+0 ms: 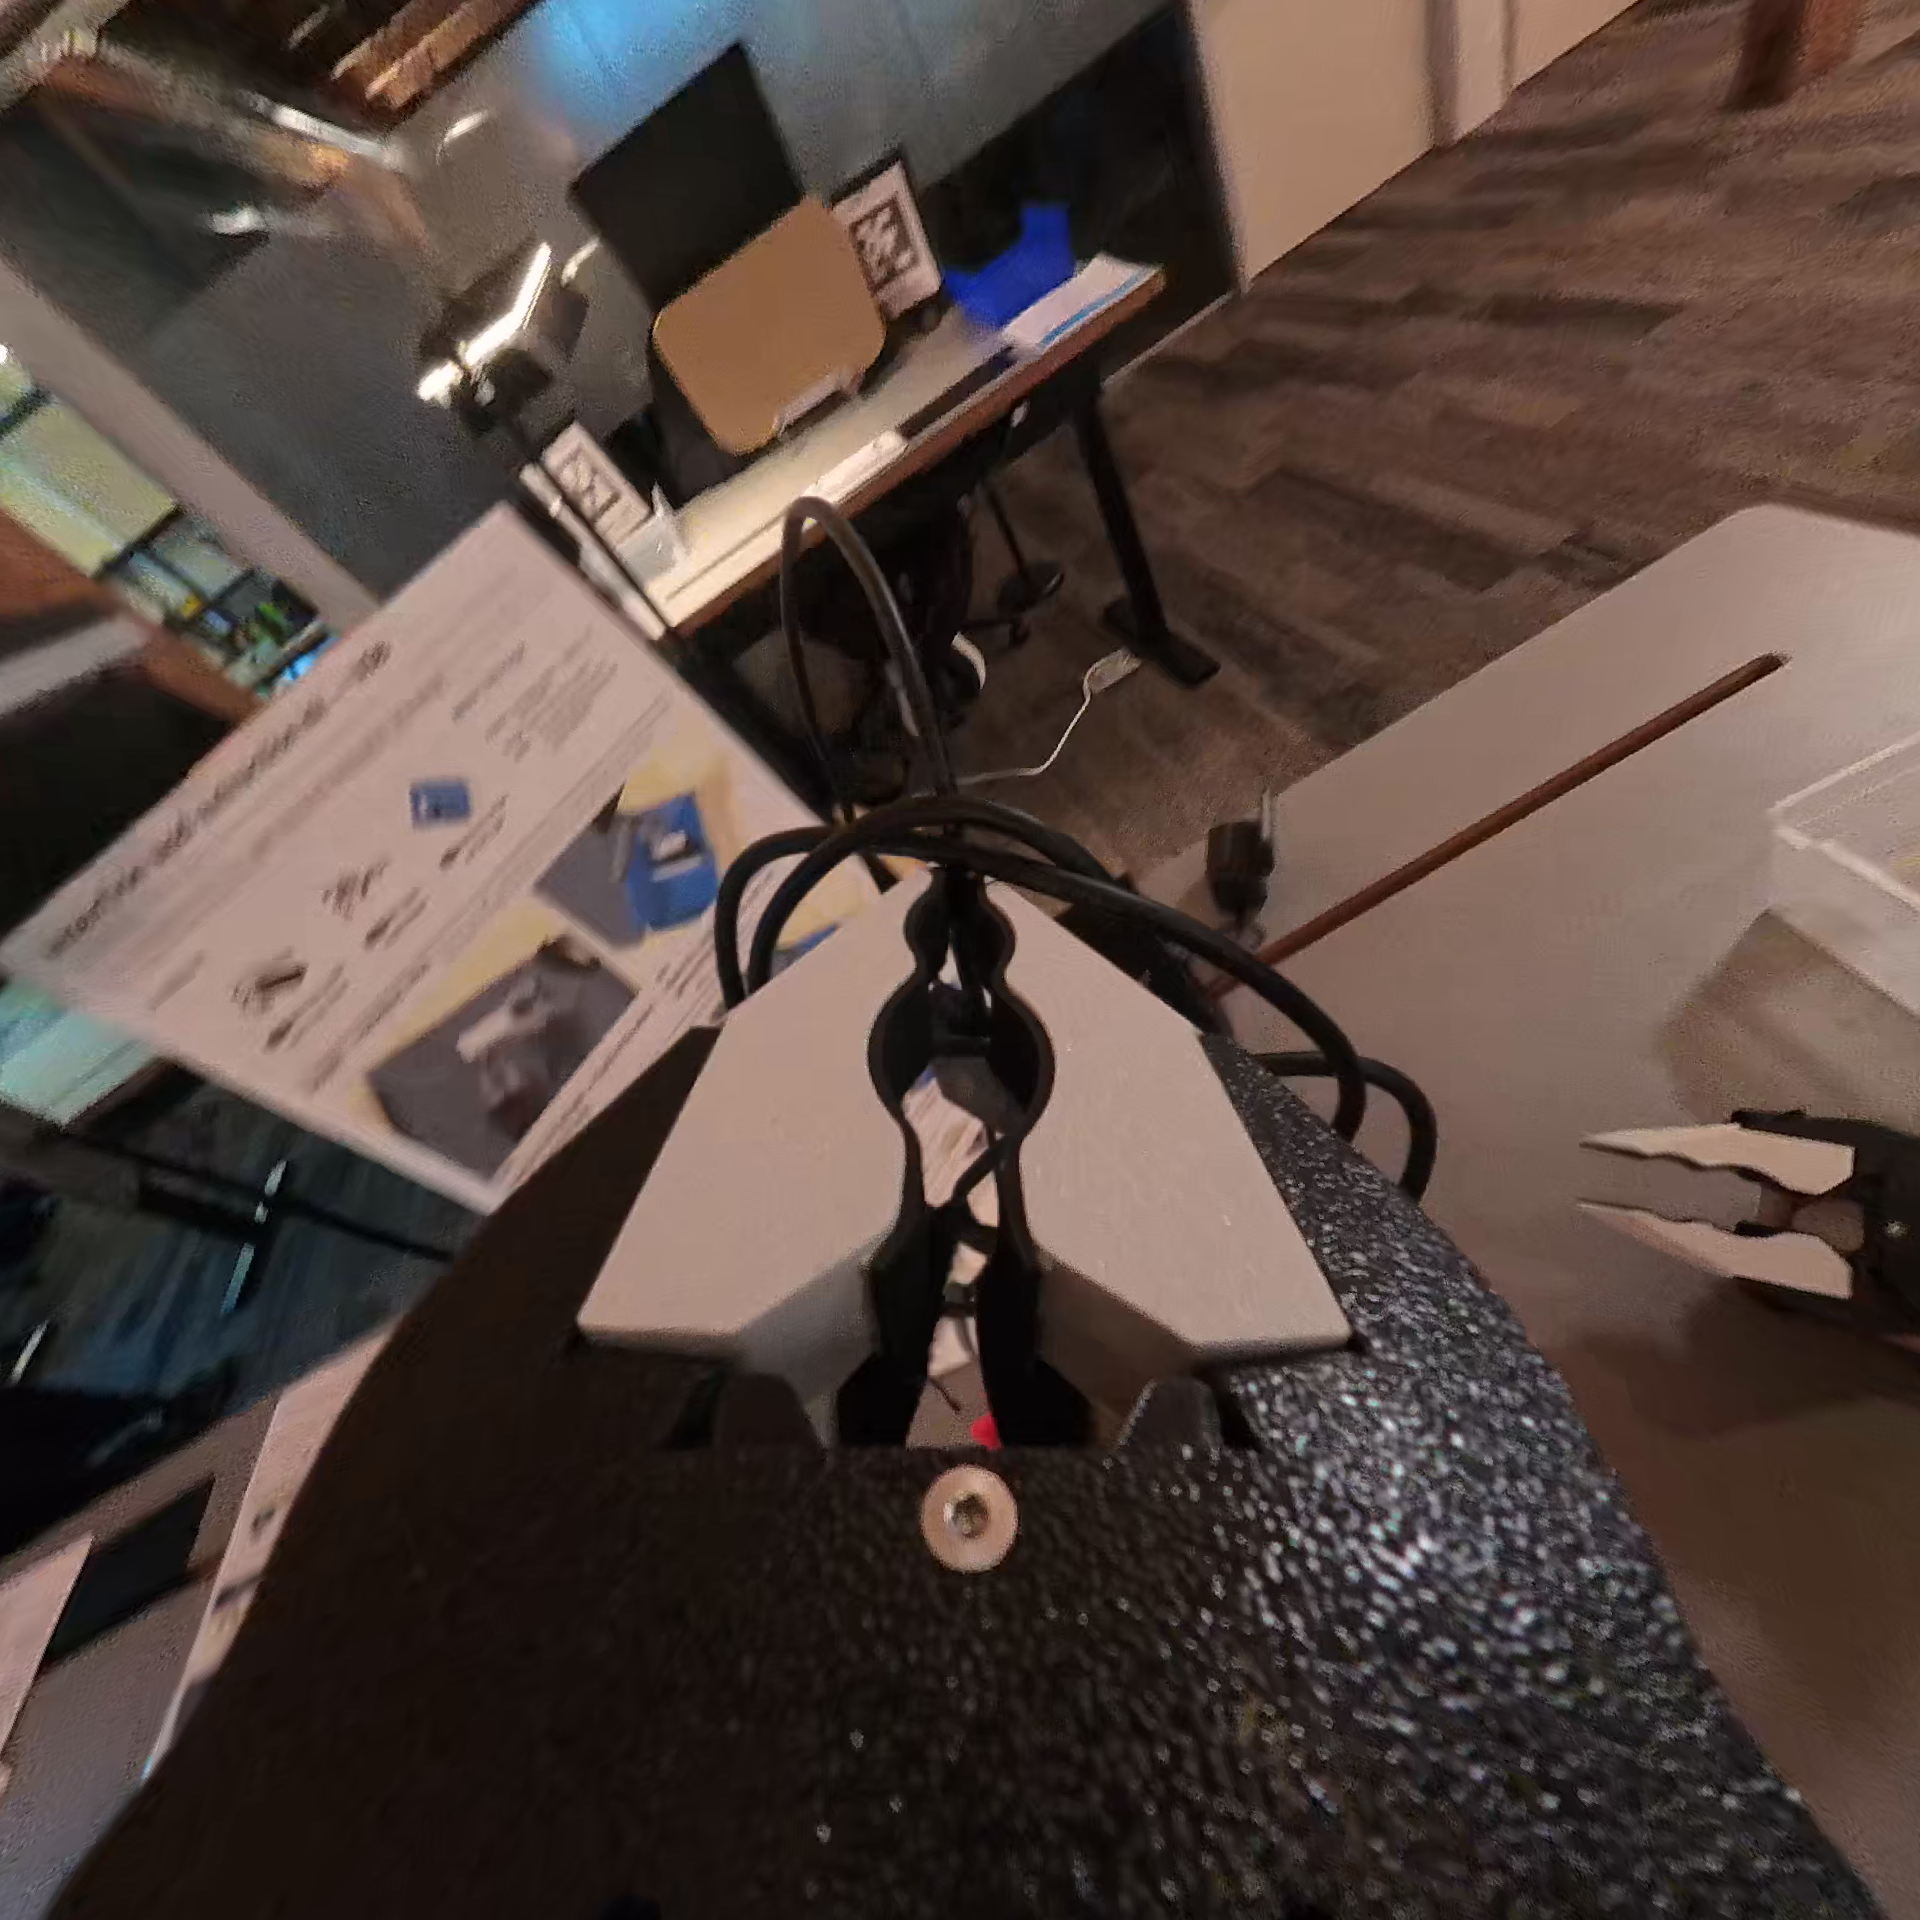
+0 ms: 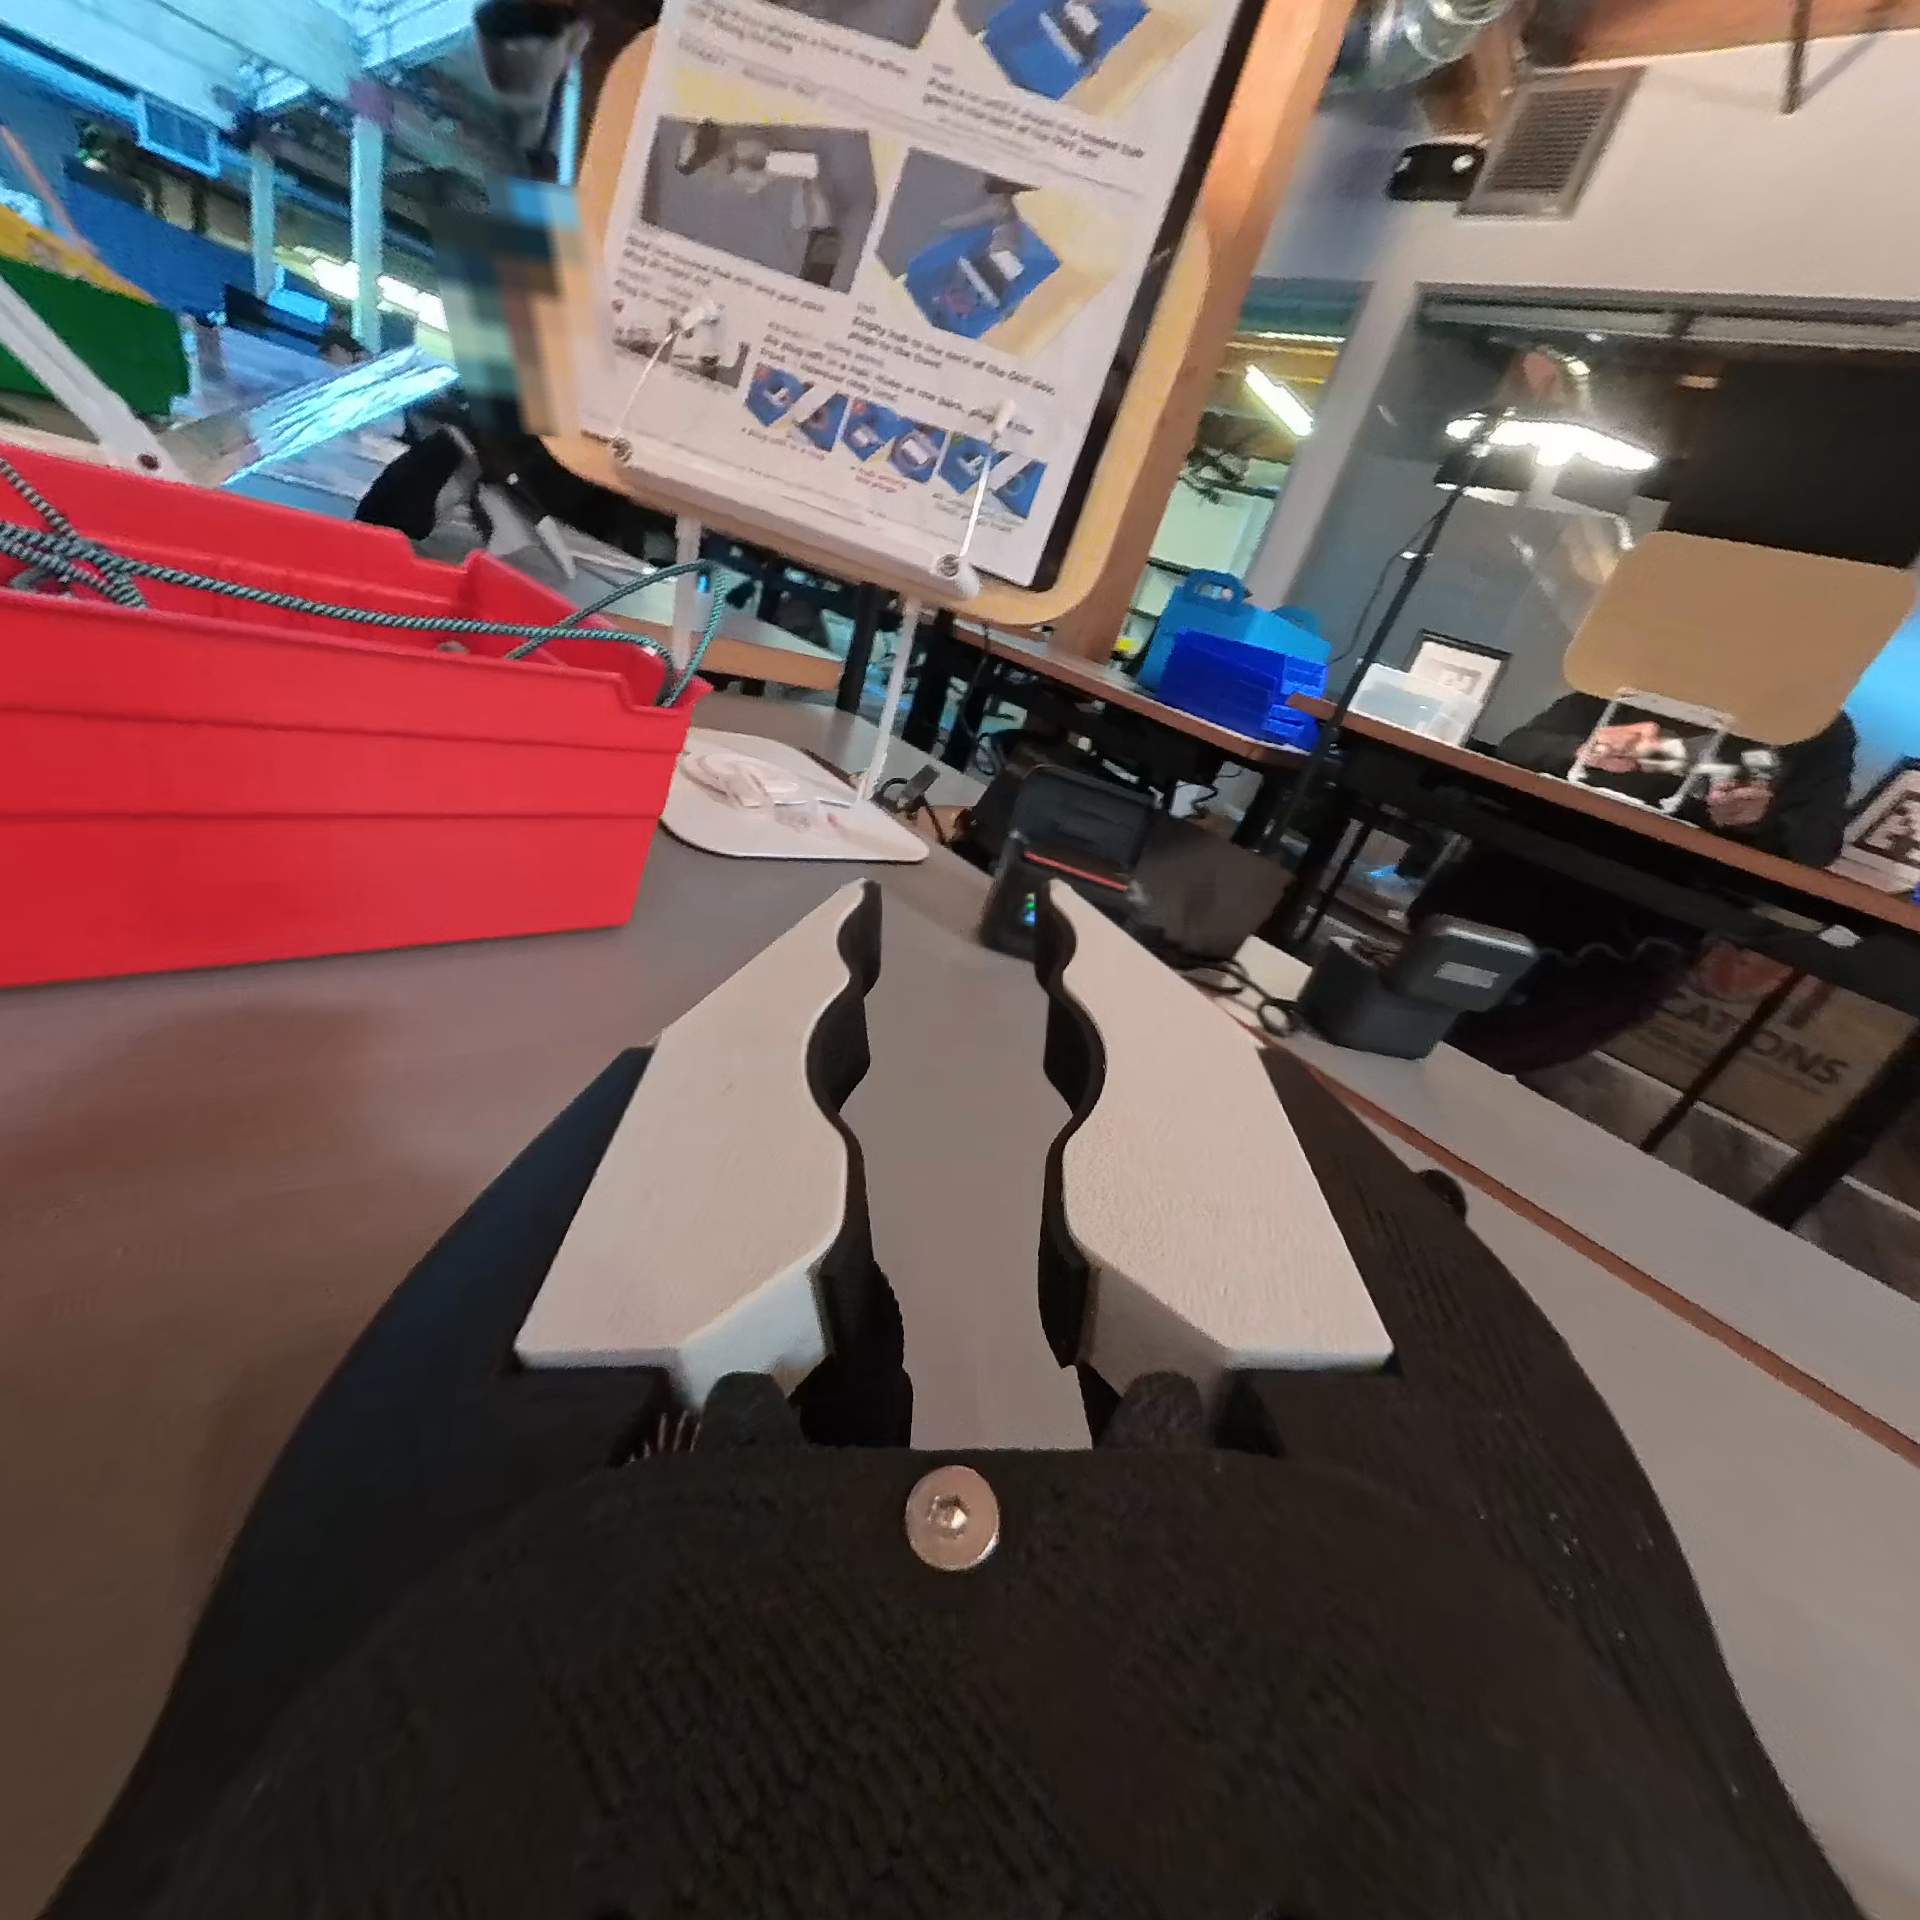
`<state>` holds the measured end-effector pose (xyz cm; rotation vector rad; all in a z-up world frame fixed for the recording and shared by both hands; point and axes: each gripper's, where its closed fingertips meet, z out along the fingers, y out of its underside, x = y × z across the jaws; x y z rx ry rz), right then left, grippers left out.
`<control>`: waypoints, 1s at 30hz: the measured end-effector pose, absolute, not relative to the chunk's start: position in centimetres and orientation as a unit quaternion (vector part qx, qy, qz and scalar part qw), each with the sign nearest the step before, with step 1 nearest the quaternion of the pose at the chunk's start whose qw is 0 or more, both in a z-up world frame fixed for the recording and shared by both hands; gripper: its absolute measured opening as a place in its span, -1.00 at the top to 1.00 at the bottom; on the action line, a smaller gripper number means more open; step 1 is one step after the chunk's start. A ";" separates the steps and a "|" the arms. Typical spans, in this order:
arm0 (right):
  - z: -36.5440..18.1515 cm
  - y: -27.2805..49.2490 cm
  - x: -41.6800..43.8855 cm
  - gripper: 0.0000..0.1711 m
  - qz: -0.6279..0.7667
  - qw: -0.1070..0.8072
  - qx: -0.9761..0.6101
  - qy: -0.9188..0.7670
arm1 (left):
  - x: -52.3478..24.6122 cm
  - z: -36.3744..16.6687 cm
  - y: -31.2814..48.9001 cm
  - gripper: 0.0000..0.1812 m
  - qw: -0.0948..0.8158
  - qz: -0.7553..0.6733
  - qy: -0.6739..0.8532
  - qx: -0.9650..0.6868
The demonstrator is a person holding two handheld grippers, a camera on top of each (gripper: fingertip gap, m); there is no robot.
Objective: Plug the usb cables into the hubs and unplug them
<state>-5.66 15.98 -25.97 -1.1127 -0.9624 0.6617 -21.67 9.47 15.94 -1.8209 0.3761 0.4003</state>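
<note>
Your left gripper (image 1: 961, 914) was clenched on a bundle of black cables (image 1: 997, 831), its 2 pale fingers (image 1: 790, 1164) pinched nearly together at the tips with the cords trapped between the black pads. Loops of the bundle arched up toward 12 o'clock and spilled down to 3 o'clock over the grey table (image 1: 1507, 935). Through the gap between the fingers something small and dark showed, but whether it was a plug or a hub you could not tell.

Your right gripper (image 2: 956, 914) was released and held nothing, its fingers parted over bare tabletop. In the left wrist view that same gripper (image 1: 1704, 1195) sat at 3 o'clock, well apart from the cables, with its tips pointing toward the bundle.

Judging from this, the coming move turned on that gap: the cables lay to the right gripper's left, held high by the left gripper, their loops running roughly front to back. The left one was nearer, already gripping; the right would likely have to cross open table to take a plug end.

No hub showed clearly. A red bin (image 2: 312, 790) with a braided cord (image 2: 312, 613) draped over its rim stood at 10 o'clock from the right gripper, an instruction board (image 2: 883, 260) on a stand at 12 o'clock, and a small black device (image 2: 1013, 914) just past the fingertips at 1 o'clock. A clear box (image 1: 1860, 831) sat at 2 o'clock in the left view. The tangled loops themselves looked like the main obstruction.
</note>
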 end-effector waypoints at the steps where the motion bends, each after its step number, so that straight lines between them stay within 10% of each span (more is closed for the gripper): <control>1: -25.7 16.2 -5.3 0.68 0.296 0.698 -0.499 -0.420 | -20.1 16.7 10.4 0.99 0.587 0.165 0.174 -0.773; 30: -23.3 18.0 2.2 0.57 0.332 0.721 -0.526 -0.305 | -3.3 -15.7 15.2 0.99 0.695 -0.191 0.215 -0.659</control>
